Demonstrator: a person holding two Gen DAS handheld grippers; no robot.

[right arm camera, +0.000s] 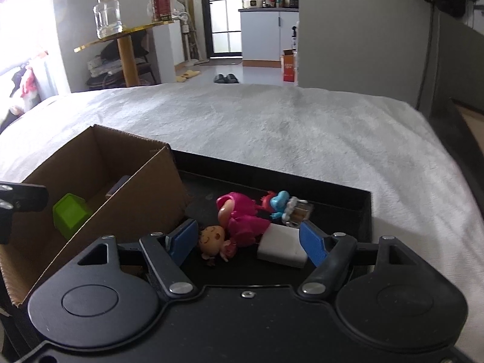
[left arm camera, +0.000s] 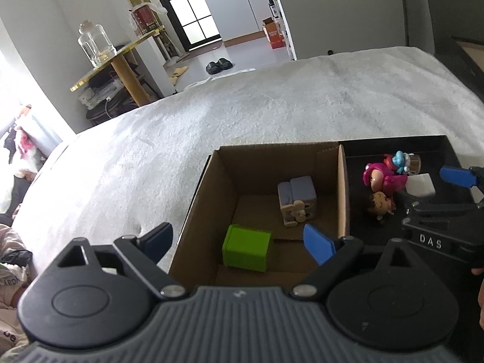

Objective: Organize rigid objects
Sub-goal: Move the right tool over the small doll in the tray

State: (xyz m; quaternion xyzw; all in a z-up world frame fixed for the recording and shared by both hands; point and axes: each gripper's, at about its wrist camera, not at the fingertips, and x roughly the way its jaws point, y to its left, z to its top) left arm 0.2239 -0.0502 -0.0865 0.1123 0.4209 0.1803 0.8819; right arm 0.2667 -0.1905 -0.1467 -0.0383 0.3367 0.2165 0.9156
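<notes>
On white fuzzy bedspread (right arm camera: 272, 127), cardboard box (left arm camera: 266, 163) beside black tray (right arm camera: 348, 199).

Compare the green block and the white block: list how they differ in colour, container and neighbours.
The green block is bright green; the white block is plain white. The green block sits in the brown cardboard box; the white block lies in the black tray beside it. The green block stands clear of other objects; the white block touches the pink figure, between the right tool's open fingers. Both are boxy, rigid pieces.
</notes>
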